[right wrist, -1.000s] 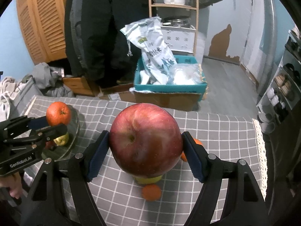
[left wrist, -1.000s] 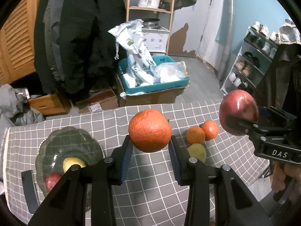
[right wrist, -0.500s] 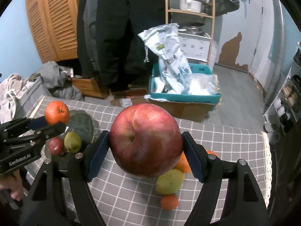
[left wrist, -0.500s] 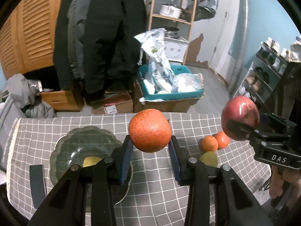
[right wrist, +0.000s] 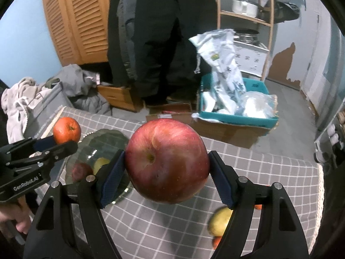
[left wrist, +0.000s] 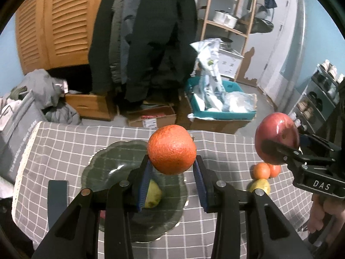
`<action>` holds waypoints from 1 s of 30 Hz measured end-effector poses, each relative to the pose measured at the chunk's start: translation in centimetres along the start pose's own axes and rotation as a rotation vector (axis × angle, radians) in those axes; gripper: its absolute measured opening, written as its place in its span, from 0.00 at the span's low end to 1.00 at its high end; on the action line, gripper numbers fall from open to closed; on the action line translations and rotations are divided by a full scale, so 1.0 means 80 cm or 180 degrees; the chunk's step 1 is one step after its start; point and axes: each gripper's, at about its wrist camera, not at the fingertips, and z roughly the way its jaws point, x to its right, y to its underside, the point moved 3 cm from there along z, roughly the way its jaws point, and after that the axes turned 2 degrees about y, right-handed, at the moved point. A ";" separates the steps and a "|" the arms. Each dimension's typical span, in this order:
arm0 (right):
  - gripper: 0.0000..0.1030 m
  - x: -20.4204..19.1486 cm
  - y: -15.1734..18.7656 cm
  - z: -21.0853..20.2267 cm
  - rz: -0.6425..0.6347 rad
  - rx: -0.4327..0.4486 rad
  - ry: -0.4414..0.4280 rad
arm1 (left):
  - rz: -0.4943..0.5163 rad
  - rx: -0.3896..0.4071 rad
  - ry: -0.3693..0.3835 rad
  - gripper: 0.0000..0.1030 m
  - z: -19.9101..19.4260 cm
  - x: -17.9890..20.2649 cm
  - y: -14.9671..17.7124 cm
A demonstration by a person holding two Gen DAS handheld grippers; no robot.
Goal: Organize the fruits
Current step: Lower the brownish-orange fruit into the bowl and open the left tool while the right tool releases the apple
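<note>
Left gripper (left wrist: 172,172) clamps orange (left wrist: 171,149), right gripper (right wrist: 167,178) clamps apple (right wrist: 167,160). Both above plate (left wrist: 112,161); dropping together, they'd collide, roll off.

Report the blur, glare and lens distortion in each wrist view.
Left wrist view: fisheye bends the shelf and door, corners vignette black; orange sharp, glare streak on the red apple. Right wrist view: same curvature; apple crisp, the yellow fruit on the cloth smeared by motion, plate reflecting light.
</note>
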 end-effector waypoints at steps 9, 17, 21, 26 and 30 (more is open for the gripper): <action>0.74 -0.045 -0.016 0.044 -0.0073 -0.0107 -0.0156 | -0.0130 -0.0038 -0.0176 0.38 0.006 -0.044 0.006; 0.74 -0.079 -0.019 0.087 -0.0080 -0.0293 -0.0340 | -0.0300 -0.0158 -0.0296 0.38 0.023 -0.085 0.016; 0.74 -0.096 -0.016 0.110 -0.0167 -0.0383 -0.0362 | -0.0376 -0.0235 -0.0368 0.38 0.037 -0.106 0.023; 0.74 -0.109 -0.008 0.143 -0.0194 -0.0546 -0.0400 | -0.0470 -0.0353 -0.0424 0.38 0.056 -0.128 0.032; 0.74 -0.116 0.001 0.167 -0.0231 -0.0670 -0.0405 | -0.0537 -0.0441 -0.0475 0.38 0.073 -0.140 0.040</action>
